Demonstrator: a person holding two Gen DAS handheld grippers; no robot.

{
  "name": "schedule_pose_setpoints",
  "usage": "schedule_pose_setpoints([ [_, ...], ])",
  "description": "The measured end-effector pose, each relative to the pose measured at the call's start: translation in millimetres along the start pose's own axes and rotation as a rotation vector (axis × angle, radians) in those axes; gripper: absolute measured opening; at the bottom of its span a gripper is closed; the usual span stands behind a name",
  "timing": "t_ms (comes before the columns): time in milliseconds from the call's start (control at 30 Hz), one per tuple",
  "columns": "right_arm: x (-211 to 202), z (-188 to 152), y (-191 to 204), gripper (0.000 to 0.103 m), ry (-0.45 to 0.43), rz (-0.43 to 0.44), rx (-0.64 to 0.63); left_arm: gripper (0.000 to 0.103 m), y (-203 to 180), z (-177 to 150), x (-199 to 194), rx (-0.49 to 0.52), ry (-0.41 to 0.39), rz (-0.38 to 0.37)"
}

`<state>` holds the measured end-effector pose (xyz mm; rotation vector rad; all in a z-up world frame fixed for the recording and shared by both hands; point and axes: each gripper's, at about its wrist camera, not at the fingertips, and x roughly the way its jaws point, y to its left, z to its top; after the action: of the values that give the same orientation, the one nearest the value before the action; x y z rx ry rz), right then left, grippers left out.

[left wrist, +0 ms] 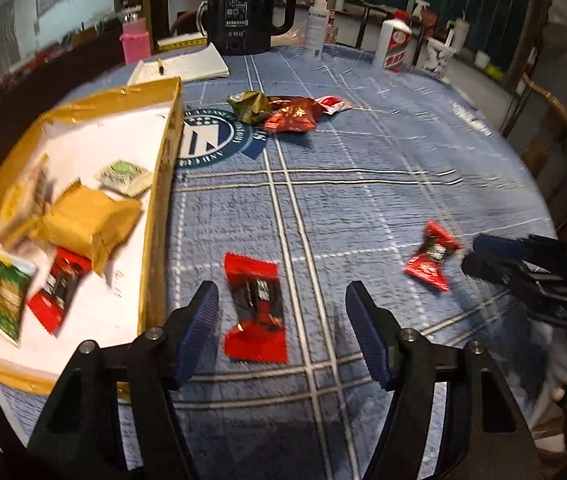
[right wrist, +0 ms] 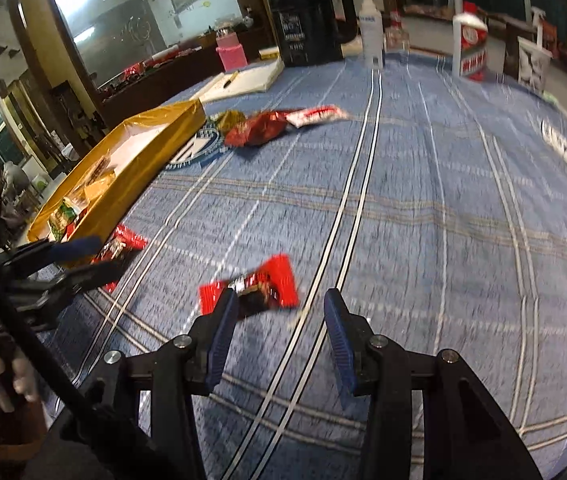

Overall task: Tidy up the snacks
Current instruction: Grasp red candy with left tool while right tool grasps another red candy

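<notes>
On the blue plaid tablecloth lies a red snack packet [left wrist: 255,312] between the fingers of my left gripper [left wrist: 282,300], whose pads stand clear of it on both sides. Left of it is a yellow-rimmed box [left wrist: 163,168] holding a yellow packet [left wrist: 87,228], a green-and-white one [left wrist: 123,176] and a red one [left wrist: 57,292]. A second red packet [right wrist: 259,284] lies just ahead of my right gripper [right wrist: 280,300], near its left fingertip; the jaws are apart and empty. Each gripper shows at the edge of the other's view: right gripper [left wrist: 471,254], left gripper [right wrist: 107,256].
Further back, a green-gold packet [left wrist: 249,106] and red packets [left wrist: 295,116] lie in a small heap. A black kettle [left wrist: 249,8], pink bottle [left wrist: 135,42], notepad with pen [left wrist: 183,66], spray bottle [left wrist: 317,24] and white-and-red bottle [left wrist: 395,44] line the far edge. A wooden chair [left wrist: 551,120] stands at the right.
</notes>
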<state>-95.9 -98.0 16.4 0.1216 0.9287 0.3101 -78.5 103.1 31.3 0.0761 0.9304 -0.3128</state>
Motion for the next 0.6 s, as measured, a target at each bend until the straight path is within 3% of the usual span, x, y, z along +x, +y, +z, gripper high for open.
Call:
schedule_pose_setpoints([
  [33,4.1,0.0,0.1,0.045,0.013,0.015,0.008,0.051,-0.5,-0.6,1.1,0.004,0.009,-0.003],
  [133,11.7,0.0,1.7,0.045,0.016,0.024,0.031,0.037,-5.8,-1.7,2.3,0.038,0.013,0.043],
  [333,20.9,7.7,13.4,0.046,0.019,0.012,0.029,0.037,-5.5,-2.1,-8.4,0.019,-0.032,-0.048],
  [600,37.4,19.8,36.0,0.047,0.019,-0.003,0.015,0.037,-15.6,-1.5,7.8,0.081,0.011,0.034],
])
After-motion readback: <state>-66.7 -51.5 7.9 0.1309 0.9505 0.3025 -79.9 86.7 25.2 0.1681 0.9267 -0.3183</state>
